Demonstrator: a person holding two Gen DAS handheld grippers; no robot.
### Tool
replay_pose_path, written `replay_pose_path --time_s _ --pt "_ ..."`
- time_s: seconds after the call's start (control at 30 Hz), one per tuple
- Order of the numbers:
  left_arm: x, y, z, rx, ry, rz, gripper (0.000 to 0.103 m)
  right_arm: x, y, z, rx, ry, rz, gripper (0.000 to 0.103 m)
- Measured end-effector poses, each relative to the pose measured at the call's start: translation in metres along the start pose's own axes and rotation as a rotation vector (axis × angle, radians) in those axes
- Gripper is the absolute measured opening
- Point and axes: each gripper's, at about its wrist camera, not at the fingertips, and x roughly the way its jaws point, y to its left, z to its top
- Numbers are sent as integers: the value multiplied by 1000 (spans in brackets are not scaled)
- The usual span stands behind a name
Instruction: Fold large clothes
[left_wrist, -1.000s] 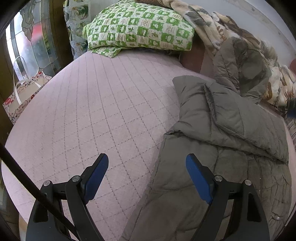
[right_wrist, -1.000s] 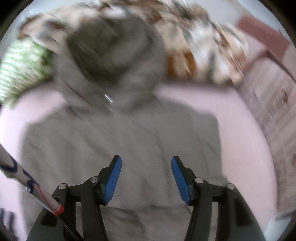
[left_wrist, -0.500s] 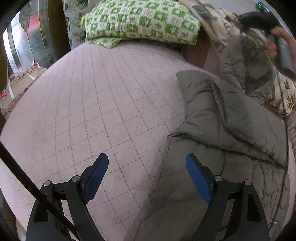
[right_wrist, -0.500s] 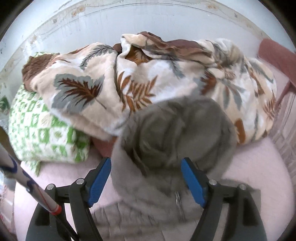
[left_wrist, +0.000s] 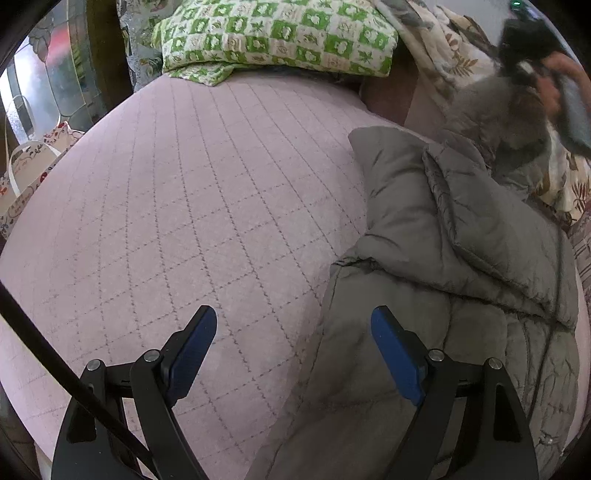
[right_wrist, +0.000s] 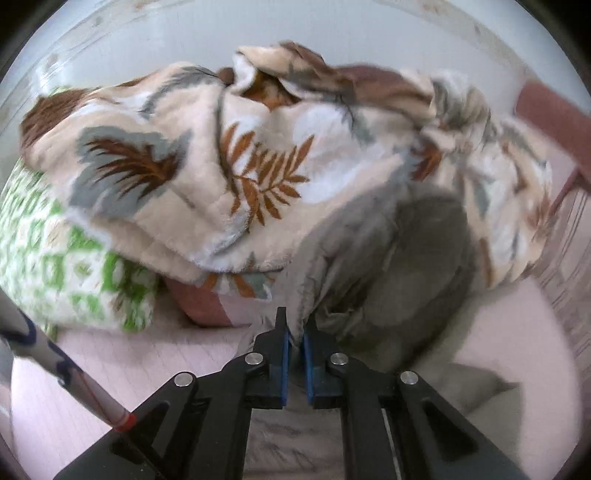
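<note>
A large grey-green padded jacket (left_wrist: 461, 258) lies on the pink quilted bed (left_wrist: 184, 203), its sleeve folded across the body. My left gripper (left_wrist: 295, 332) is open and empty, low over the jacket's left edge near the hem. My right gripper (right_wrist: 295, 328) is shut on the edge of the jacket's hood (right_wrist: 406, 258), which rests against the leaf-print blanket (right_wrist: 240, 166). In the left wrist view the right gripper (left_wrist: 524, 40) and the hand on it show at the top right, at the hood (left_wrist: 498, 107).
A green-and-white checked pillow (left_wrist: 277, 33) lies at the head of the bed, also seen in the right wrist view (right_wrist: 74, 266). The leaf-print blanket (left_wrist: 454, 48) is heaped behind the jacket. A patterned bag (left_wrist: 22, 173) stands off the bed's left edge.
My right gripper moved up from over the jacket's body to the hood and closed on its edge. My left gripper stayed open and shifted slightly forward.
</note>
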Motion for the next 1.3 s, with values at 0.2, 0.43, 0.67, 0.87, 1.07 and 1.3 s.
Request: replay_pose_path --time_s 0.2,0.43,0.67,0.87,1.07,1.3 --pt "-15 9 -2 -19 -29 -5 85 -91 -15 -45 -94 -35 31 6" --pt "-24 14 -8 -23 -42 -3 85 -162 -41 -139 -79 30 136 5" --pt "-29 22 -9 -46 -46 11 85 -111 -74 -261 136 244 219 6" --pt "-37 20 -9 -31 -71 25 85 -68 -89 -281 238 304 254 8" --pt "-34 15 -10 -26 -52 14 85 -119 -111 -281 152 220 262 33" --pt "-39 13 -12 -34 -66 12 85 -182 -161 -264 119 109 173 34"
